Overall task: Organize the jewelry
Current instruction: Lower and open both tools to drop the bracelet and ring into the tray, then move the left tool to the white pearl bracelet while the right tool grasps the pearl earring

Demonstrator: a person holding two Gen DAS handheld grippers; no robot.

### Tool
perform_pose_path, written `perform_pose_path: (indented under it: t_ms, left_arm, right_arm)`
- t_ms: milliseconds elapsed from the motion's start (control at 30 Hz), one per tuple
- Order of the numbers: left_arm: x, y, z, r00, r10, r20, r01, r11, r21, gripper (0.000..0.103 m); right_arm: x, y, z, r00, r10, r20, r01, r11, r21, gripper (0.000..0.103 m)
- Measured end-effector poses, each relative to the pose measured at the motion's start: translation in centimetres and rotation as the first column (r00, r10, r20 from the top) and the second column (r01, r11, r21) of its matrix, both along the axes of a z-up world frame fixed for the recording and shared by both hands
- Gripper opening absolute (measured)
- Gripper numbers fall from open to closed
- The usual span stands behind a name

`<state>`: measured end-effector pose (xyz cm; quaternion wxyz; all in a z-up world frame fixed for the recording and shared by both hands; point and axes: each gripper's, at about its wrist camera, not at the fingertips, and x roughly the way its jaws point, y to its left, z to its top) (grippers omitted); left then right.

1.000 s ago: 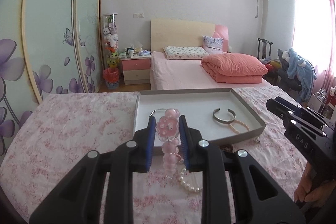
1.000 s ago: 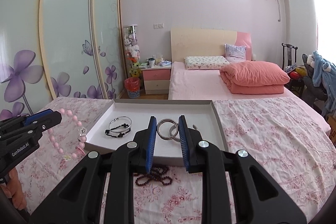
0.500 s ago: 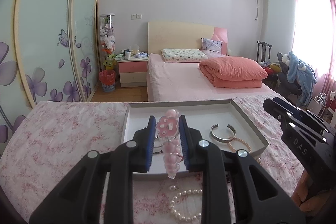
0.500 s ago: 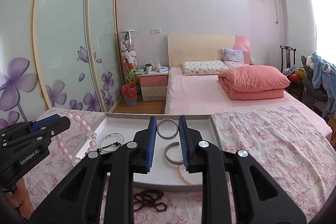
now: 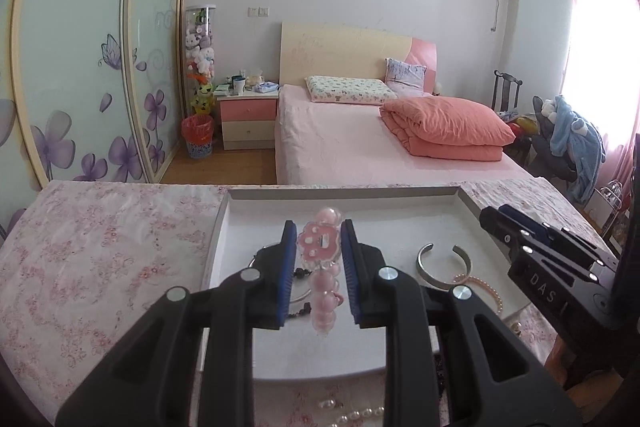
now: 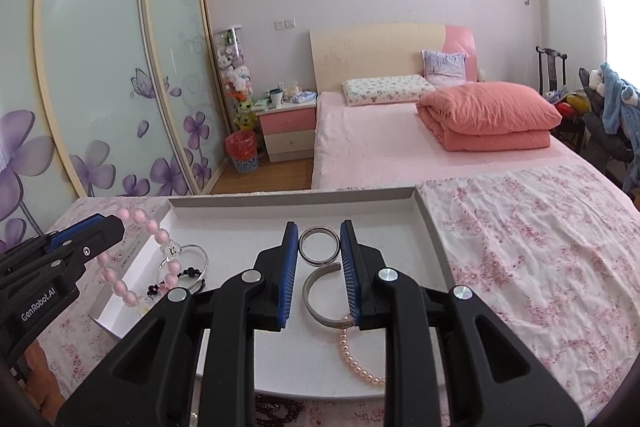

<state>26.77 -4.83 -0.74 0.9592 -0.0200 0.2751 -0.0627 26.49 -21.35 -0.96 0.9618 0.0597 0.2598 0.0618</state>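
Holding a pink bracelet (image 5: 322, 283) pinched in the left gripper (image 5: 316, 267), beads dangling over the tray (image 5: 400, 193). Pinching a ring (image 6: 319, 244) in the right gripper (image 6: 319, 267), above a cuff (image 6: 320, 297) and pearl strand (image 6: 358, 357) lying inside. Risking, further in, the beads snagging on the bangles (image 6: 192, 269) below, or the ring slipping and rolling out onto the cloth (image 6: 540, 247).

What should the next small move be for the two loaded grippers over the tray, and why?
Probably lower both a little further, then release. The left gripper grips a pink bead bracelet that dangles over the white tray; the right gripper grips a metal ring above the tray floor. Neither piece looks set down yet.
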Motion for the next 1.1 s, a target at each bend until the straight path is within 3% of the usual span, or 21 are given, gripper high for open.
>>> perform_pose_path:
  t_ms: [233,300,400,667,900,1100]
  left_arm:
    - [1.7,-0.2,-1.6,0.999,-0.024,-0.049,0.023,1.0,-0.018,0.023]
    - [2.2,-0.1,-1.9,0.997,-0.03,-0.071,0.028,0.999,-0.033,0.023]
    - [2.2,0.5,-1.8,0.997,-0.029,-0.069,0.025,0.998,-0.062,0.024]
    - [1.3,2.5,-0.3,0.999,0.013,-0.039,-0.016,0.997,-0.076,0.025]
    - [-0.8,3.9,0.5,0.999,0.046,-0.026,-0.048,0.997,-0.062,0.031]
    - [-4.0,5.2,0.5,0.998,0.051,-0.027,-0.052,0.998,-0.043,0.038]
  right_arm:
    - [1.4,0.1,-1.0,0.998,0.015,-0.058,-0.013,0.999,0.036,0.023]
    - [1.5,-0.1,-1.1,0.997,0.019,-0.072,-0.015,0.999,0.047,0.028]
    - [1.3,-0.5,-0.9,0.998,0.011,-0.067,-0.007,0.998,0.056,0.044]
    - [0.4,-1.8,0.0,0.999,-0.016,-0.048,0.019,0.999,0.051,0.044]
    - [-1.8,-2.5,0.8,0.999,-0.021,-0.04,0.022,0.999,0.028,0.044]
    - [-4.5,-2.5,0.2,0.996,0.015,-0.084,-0.014,1.0,0.012,0.044]
